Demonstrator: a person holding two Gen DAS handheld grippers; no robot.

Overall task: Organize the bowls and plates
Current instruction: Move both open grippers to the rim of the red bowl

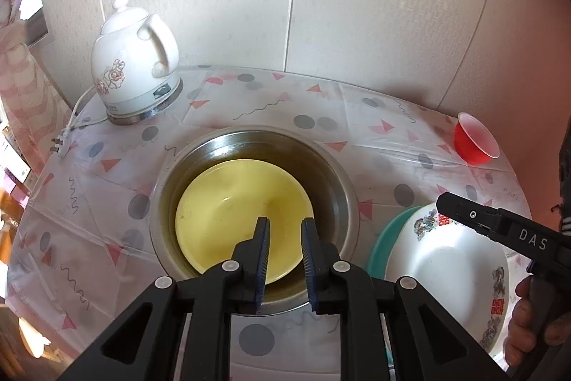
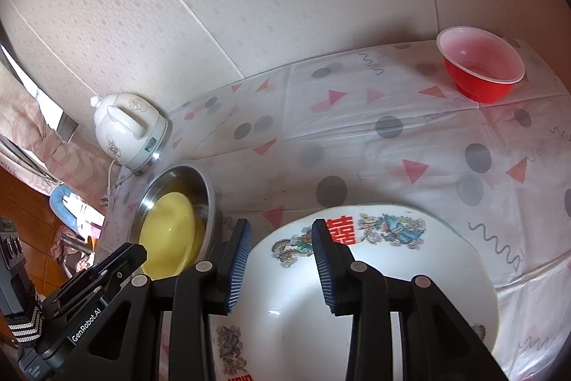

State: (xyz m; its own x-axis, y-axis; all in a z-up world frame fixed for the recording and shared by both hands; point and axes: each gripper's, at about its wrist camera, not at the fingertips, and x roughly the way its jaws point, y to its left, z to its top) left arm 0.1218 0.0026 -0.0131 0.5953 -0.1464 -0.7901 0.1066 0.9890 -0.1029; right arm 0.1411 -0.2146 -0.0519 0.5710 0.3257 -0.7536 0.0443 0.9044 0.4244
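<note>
A table covered in a clear plastic tablecloth (image 1: 271, 116) printed with grey dots, pink triangles and squiggles stands against a pale, patterned wall panel (image 1: 357, 6). A steel basin (image 1: 342, 188) sits near the middle of it, with a yellow plate (image 1: 232, 202) lying inside. Behind the basin to the left stands a white ceramic electric kettle (image 1: 134, 59) with a rose motif, its cord and plug (image 1: 59, 145) trailing toward the table edge. Just right of the basin lies a white plate (image 2: 374, 274) with a red character and bird pattern, resting on a teal plate (image 1: 383, 238). Well beyond it, near the wall, stands a red plastic bowl (image 2: 481, 66).

The left gripper (image 1: 285, 227) hangs over the basin's near rim, jaws narrowly apart and empty. The right gripper (image 2: 280, 231) hangs over the white plate, jaws moderately parted, gripping nothing.
</note>
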